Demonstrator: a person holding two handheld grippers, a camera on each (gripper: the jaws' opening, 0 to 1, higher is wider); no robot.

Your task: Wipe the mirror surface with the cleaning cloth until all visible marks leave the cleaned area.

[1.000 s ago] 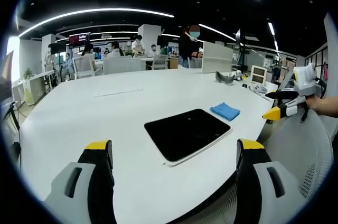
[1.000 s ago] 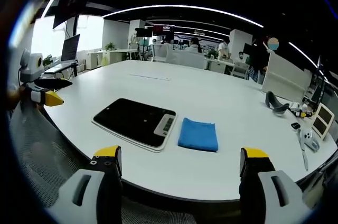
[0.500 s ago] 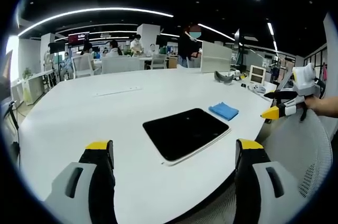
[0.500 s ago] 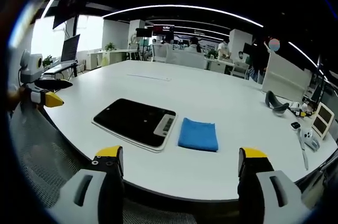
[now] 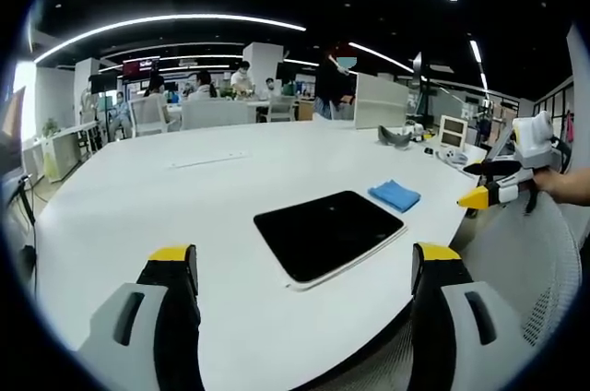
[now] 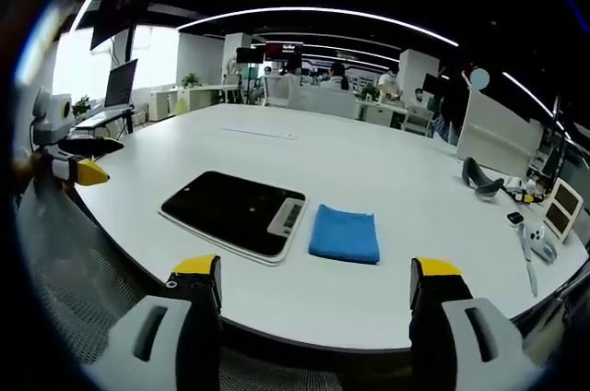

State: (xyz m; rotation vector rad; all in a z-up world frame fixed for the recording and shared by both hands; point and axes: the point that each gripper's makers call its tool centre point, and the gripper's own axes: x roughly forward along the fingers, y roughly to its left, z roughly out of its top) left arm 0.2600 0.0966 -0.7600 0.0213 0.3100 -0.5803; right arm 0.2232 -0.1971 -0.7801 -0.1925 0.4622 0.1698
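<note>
Right, in the left gripper view our left tongs are hanging wide and empty at the near edge of the white worktop; the dark mirror is lying flat ahead, the blue cleaning cloth just beyond it. In the right gripper view, the right tongs are gaping wide too, carrying nothing, with cloth just beside mirror. We're judging wiping not yet begun: next we're needing to pick up the cloth.
</note>
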